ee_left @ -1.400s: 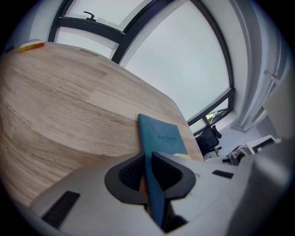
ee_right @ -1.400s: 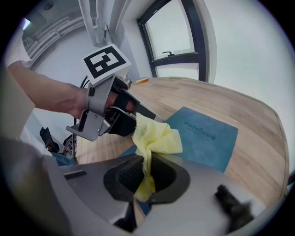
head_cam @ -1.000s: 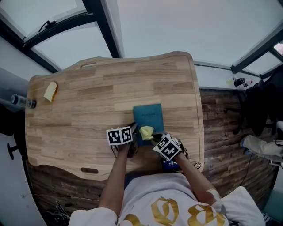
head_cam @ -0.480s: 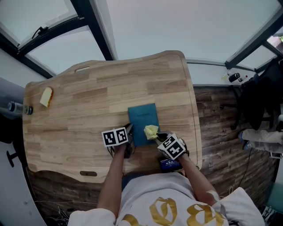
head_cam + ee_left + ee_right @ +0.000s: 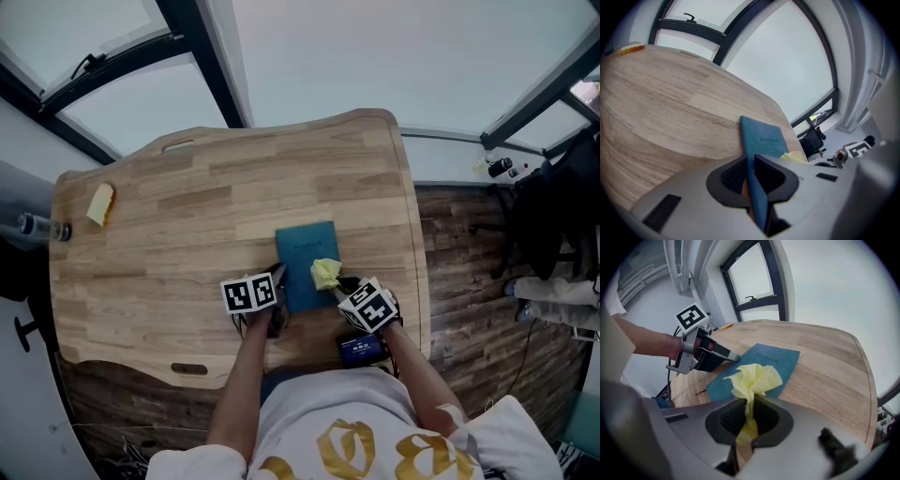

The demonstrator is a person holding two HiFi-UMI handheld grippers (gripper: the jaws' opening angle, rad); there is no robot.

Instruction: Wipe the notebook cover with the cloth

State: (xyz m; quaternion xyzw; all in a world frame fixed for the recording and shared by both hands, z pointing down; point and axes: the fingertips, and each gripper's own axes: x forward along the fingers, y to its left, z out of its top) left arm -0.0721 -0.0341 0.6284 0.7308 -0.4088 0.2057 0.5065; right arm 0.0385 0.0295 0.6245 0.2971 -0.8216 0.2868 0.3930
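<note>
Your left tongs (image 5: 751, 161) were clenched on the notebook (image 5: 765, 138). In the left gripper view its near edge ran straight between the two dark pads, which pressed on it from either side. The notebook, a teal one with a printed word on its cover, lay flat on the wooden desk (image 5: 187, 216), in the desk's near right part, its long side running away from you. In the head view that grip sat on the notebook's left edge, close to the near corner. The marker cube (image 5: 251, 293) of the left tongs was just to the left of the cover.

Your right tongs (image 5: 749, 405) were clenched on the cloth (image 5: 755, 379), a crumpled pale yellow one. A thin neck of it was pinched between the pads, and the rest fanned out in front of them in a loose bunch. That bunch lay over the near right part of the cover, close to its right edge in the head view. It looked to rest on the cover, though how firmly it pressed could not be told.

Far off at the desk's left end lay a small yellow block (image 5: 100, 203), and just past that edge a bottle (image 5: 37, 228) showed. A plank floor (image 5: 469, 281) lay to the right of the desk, with a dark chair (image 5: 553, 211) on it.
</note>
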